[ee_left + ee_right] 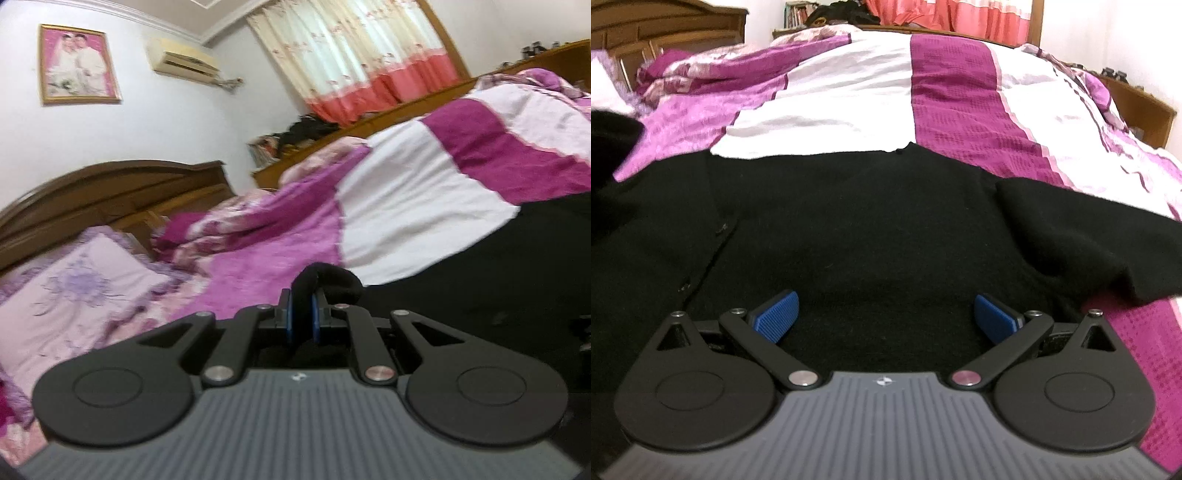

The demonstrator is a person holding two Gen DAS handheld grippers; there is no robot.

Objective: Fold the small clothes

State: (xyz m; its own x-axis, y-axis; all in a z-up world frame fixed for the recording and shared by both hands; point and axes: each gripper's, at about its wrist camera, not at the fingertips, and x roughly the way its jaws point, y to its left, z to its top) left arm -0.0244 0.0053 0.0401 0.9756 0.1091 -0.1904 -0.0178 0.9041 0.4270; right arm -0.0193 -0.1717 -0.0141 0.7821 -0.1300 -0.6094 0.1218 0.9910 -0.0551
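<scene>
A black knitted garment (871, 221) lies spread on the bed, one sleeve (1089, 229) stretched out to the right. My right gripper (884, 317) hovers low over its near part, jaws wide apart, blue pads (777, 317) bare. In the left wrist view my left gripper (303, 314) is shut on a fold of the same black garment (325, 277), lifted above the bed, with the rest of the cloth (498, 277) trailing off to the right. A lifted black edge (613, 136) shows at the far left of the right wrist view.
The bed wears a quilt (953, 110) in magenta, white and pink blocks. A lilac pillow (74, 295) and a dark wooden headboard (110, 192) are at the left. A wooden side rail (388, 114), curtains (369, 55) and a framed picture (77, 62) lie beyond.
</scene>
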